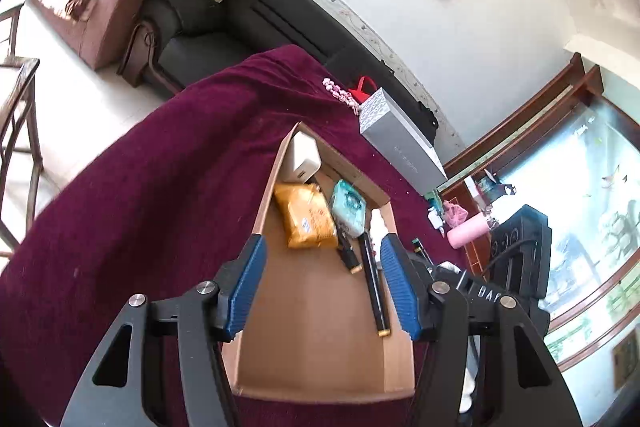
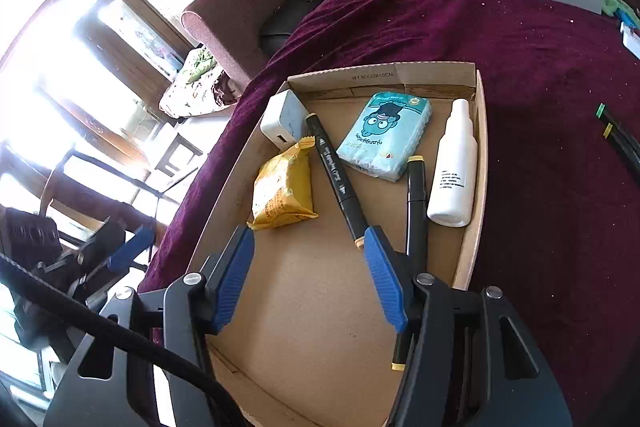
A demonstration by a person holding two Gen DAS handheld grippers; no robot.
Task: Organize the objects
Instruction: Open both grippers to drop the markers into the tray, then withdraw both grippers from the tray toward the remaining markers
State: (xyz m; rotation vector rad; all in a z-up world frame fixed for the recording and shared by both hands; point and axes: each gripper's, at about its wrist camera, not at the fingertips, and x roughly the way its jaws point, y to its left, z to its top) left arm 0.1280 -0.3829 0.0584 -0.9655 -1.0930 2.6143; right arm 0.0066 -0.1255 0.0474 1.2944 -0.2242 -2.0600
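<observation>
Maroon cloth (image 2: 540, 75) covers the table; on it sits a tray (image 2: 478, 163) holding charger, snack, tissues, bottle and two markers (image 2: 336, 173). Both the left gripper (image 1: 322, 283) and right gripper (image 2: 308, 273) hang released, empty. Two more markers (image 2: 620, 135) lie outside: approach lengthwise, pinch mid-barrel.

In the right wrist view, the right gripper (image 2: 308, 267) hides the middle of the second black marker (image 2: 416, 187) and the cardboard tray's (image 2: 476, 131) near edge. Two more markers (image 2: 620, 139) run off the right border. In the left wrist view, the white bottle (image 1: 376, 223) is mostly hidden behind a blue pad.
</observation>
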